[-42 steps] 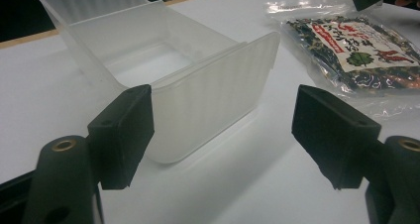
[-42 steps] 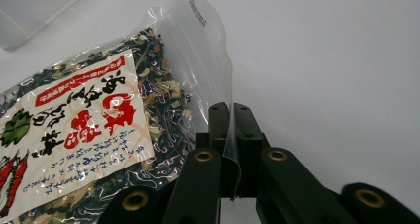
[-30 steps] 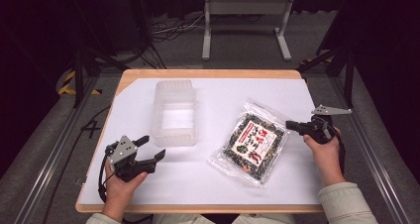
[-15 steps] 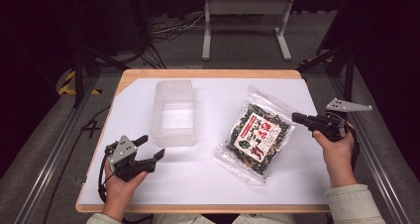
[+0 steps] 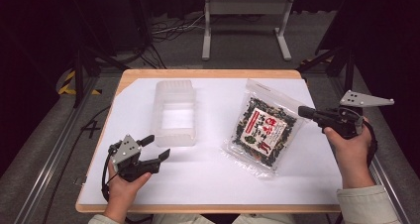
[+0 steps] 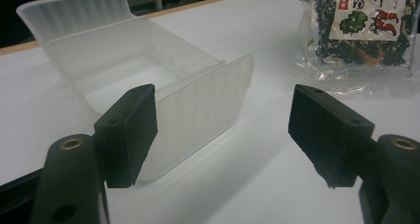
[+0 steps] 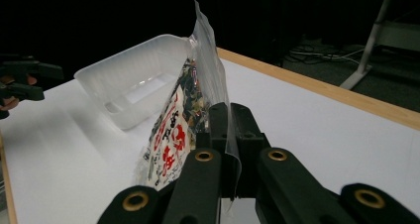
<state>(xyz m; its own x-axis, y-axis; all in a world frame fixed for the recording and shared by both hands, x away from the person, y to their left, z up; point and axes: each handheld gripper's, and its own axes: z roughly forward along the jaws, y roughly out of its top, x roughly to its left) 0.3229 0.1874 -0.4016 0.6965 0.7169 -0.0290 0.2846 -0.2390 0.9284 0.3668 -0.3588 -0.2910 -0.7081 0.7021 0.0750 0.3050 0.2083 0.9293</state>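
Note:
A clear bag of dark seaweed snack with a red-and-white label (image 5: 265,127) lies right of centre on the white table top (image 5: 208,184). My right gripper (image 5: 303,112) is shut on the bag's right edge and holds that side raised, so the bag tilts. In the right gripper view the jaws (image 7: 229,120) pinch the clear film and the bag (image 7: 173,130) stands up on edge. A translucent plastic container (image 5: 173,112) sits left of centre, empty. My left gripper (image 5: 157,147) rests open just in front of the container's near corner, with nothing between its fingers (image 6: 131,130).
The table's wooden rim (image 5: 208,74) borders the white sheet. Metal frame rails run along both sides, and cables and a stand lie on the floor beyond. In the left gripper view the container (image 6: 148,85) is close ahead and the bag (image 6: 361,26) farther right.
My right gripper has moved right and upward with the bag's edge, dragging the bag to the right and tilting it up. The left gripper has stayed where it was.

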